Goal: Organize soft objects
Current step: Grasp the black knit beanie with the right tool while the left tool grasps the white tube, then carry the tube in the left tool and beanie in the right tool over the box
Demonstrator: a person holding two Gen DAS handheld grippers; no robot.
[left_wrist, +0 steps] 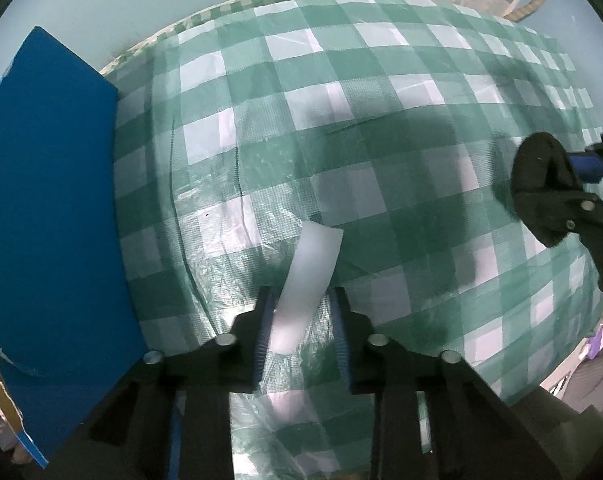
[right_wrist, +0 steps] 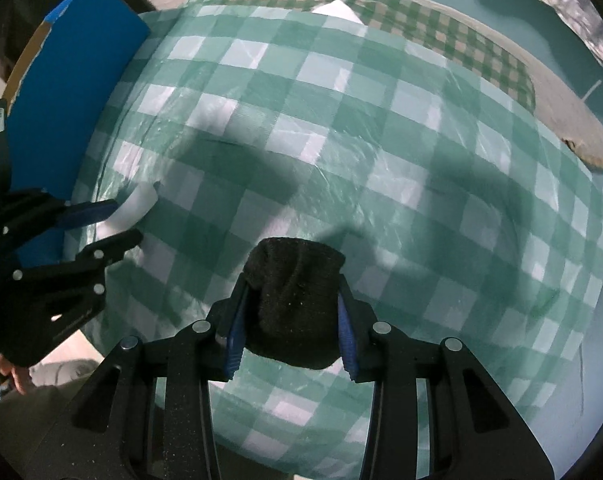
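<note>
Right claw (right_wrist: pixel 291 308) clamps black sock (right_wrist: pixel 295 300) above green checked cloth (right_wrist: pixel 421 160); blue box (right_wrist: pixel 81 92) left.

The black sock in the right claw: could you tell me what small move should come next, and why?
Probably carry the black sock leftward toward the blue box. The right claw is shut on it and holds it above the checked cloth, so nothing is left to pick up on that side, while the left claw stands near the box with a white strip between its fingers.
</note>
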